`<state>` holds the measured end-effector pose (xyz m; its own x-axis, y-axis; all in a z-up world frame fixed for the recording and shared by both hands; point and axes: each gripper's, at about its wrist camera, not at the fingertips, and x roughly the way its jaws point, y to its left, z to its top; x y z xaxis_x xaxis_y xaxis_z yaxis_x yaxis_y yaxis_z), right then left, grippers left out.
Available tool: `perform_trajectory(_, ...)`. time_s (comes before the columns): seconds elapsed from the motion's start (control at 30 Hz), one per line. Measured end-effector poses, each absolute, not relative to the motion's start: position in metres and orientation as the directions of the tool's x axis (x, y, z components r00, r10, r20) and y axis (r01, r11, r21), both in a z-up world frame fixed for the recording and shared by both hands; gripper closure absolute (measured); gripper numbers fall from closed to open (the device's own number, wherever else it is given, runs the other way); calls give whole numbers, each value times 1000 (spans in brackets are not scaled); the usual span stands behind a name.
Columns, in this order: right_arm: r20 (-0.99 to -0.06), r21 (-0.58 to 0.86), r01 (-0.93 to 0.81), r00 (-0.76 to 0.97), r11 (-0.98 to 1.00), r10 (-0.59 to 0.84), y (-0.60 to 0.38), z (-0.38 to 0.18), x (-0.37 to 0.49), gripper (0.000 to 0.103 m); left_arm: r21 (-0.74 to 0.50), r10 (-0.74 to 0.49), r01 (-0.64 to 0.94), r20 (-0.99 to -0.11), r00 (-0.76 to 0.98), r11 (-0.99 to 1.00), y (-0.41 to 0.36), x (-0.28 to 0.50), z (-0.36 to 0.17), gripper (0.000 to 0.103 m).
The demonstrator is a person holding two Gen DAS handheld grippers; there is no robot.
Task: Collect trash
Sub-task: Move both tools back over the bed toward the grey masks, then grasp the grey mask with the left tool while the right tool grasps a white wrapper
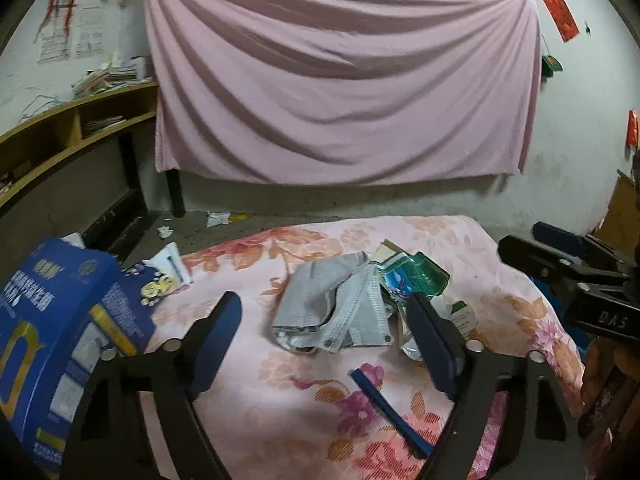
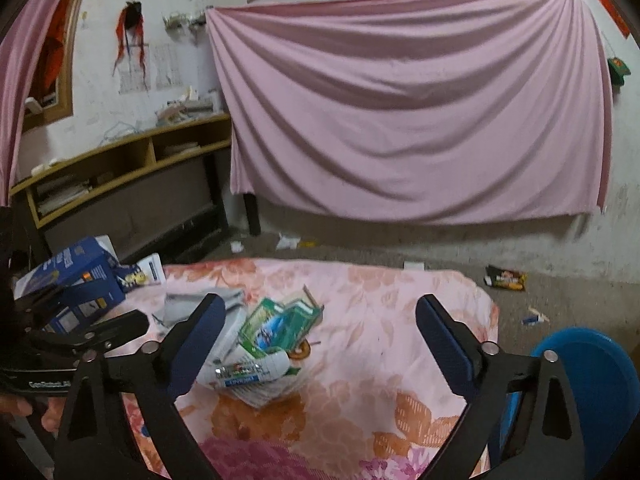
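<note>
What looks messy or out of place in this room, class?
Crumpled wrappers and a torn green carton lie heaped on the flowered cloth. A blue box sits tilted at its edge. Paper scraps and a dark packet litter the floor.

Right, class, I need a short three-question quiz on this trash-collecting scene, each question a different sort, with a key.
1. True or false: the left gripper is shut on the grey wrapper.
2. Multiple choice: the blue box sits at which side of the floral cloth? A) left B) right C) far edge
3. Fill in: the thin blue strip lies on the cloth, nearer the camera than the ____ wrapper.

Key: 1 false, both the left and right gripper are open and hold nothing; 2 A; 3 grey.
</note>
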<state>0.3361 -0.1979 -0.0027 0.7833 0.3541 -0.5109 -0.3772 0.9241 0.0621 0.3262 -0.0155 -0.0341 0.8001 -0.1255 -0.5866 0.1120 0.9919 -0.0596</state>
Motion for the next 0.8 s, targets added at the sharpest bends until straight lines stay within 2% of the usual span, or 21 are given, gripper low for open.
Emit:
perform_trajectory(0.2,-596,121,-395,705,911,385,-199,-17,350,26,-85,-150,125,-644,750,989,-11,347,-46,61)
perform_trajectory(0.27,-622,131,-412,674,901,399,-196,-23,353,30,-116,-173,128,-665,727,985,-7,354,-51,79)
perform_trajectory(0.37,-647,137,-439,639,888,416,-191,-30,356,33,-146,-195,130,-673,714,981,-3,357,-53,93)
perform_trajectory(0.47,-664,153,-472,602,868,444,-184,-33,358,34,-150,-196,128,-664,722,980,0,354,-52,101)
perform_trajectory(0.8,-726,199,-567,463,800,509,-163,-48,366,34,-189,-150,24,-686,712,982,23,339,-52,103)
